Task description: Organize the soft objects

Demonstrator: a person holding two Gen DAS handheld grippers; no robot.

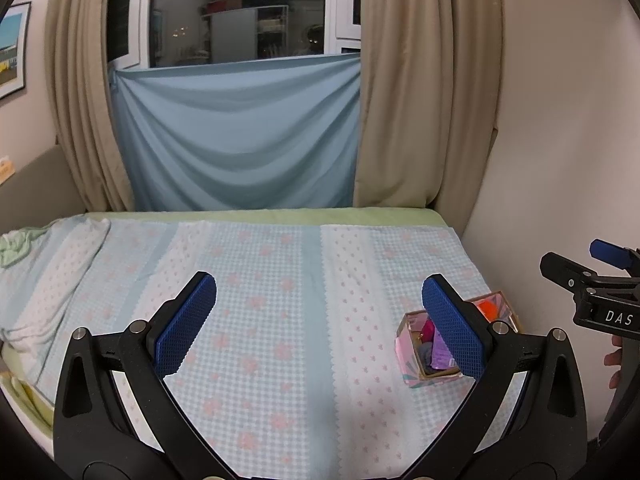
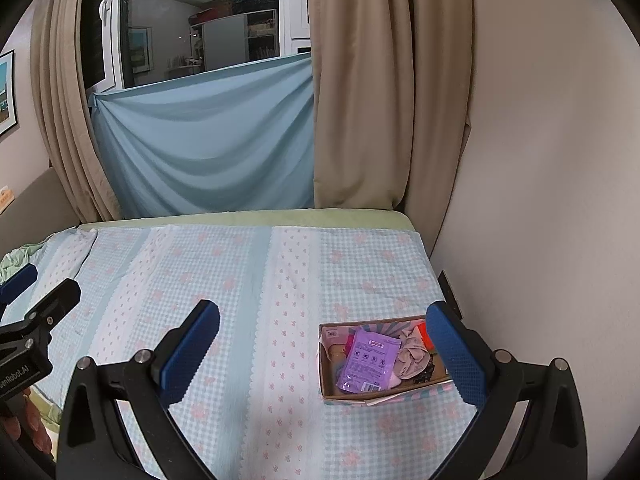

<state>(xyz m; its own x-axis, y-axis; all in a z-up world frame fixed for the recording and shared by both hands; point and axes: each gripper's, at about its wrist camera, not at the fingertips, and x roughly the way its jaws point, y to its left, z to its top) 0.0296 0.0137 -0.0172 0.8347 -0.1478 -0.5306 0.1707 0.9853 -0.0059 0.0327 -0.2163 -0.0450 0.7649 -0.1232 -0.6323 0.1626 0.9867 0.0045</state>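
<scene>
A small open cardboard box (image 2: 327,376) sits on the bed near the right wall. It holds a purple packet (image 2: 368,360), a beige scrunchie (image 2: 412,354), a dark scrunchie (image 2: 425,374) and something orange-red (image 2: 425,334). The box also shows in the left wrist view (image 1: 404,354), partly behind my left gripper's right finger. My left gripper (image 1: 320,320) is open and empty above the bedspread, left of the box. My right gripper (image 2: 322,354) is open and empty, its right finger (image 2: 456,356) just over the box's right end.
The bed has a checked blue and pink floral spread (image 2: 240,280). A white wall (image 2: 540,200) runs along its right side. Beige curtains (image 2: 360,100) and a blue sheet (image 2: 200,152) hang behind. Crumpled green bedding (image 1: 16,246) lies at the far left.
</scene>
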